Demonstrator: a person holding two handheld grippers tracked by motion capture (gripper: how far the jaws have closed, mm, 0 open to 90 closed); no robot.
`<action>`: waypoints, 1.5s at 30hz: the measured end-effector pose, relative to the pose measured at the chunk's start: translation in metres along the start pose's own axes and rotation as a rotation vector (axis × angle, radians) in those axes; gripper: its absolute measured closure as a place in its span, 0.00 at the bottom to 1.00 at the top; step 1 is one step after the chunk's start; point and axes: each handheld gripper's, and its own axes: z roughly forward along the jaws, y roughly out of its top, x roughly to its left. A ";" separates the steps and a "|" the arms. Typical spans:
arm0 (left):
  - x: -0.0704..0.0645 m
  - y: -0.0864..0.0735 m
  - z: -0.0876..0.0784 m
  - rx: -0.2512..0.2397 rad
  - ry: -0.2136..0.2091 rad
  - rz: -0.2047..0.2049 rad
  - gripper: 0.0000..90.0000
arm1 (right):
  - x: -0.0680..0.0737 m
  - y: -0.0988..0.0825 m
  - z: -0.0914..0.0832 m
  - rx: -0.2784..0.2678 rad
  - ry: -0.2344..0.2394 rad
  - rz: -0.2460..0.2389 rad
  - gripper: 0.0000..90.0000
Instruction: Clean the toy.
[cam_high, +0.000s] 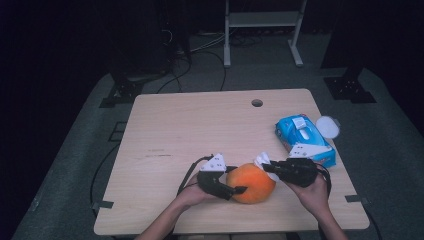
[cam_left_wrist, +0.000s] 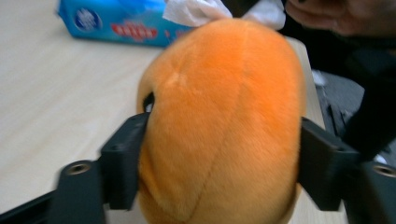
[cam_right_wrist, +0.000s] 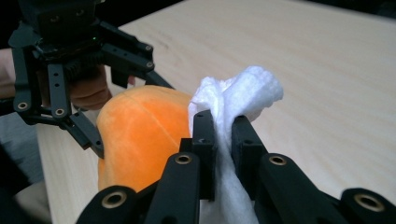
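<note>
Left gripper (cam_high: 234, 191): clamped on orange plush ball (cam_high: 253, 183), steadying it for wiping.
Right gripper (cam_high: 268, 168): pinching white tissue (cam_high: 263, 160) against ball's far side.

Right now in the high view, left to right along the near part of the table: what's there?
left gripper → orange plush ball → white tissue → right gripper → blue tissue pack → white round lid
</note>
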 end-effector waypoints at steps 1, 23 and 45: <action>-0.003 0.004 -0.002 -0.022 0.039 0.030 0.35 | 0.005 0.006 -0.004 -0.040 -0.002 -0.017 0.91; -0.009 0.002 -0.004 0.030 0.172 0.133 0.30 | -0.013 -0.008 0.009 -0.011 -0.014 0.068 0.91; -0.012 0.002 -0.001 0.041 0.172 0.147 0.28 | -0.017 -0.009 0.015 -0.009 0.007 0.087 0.91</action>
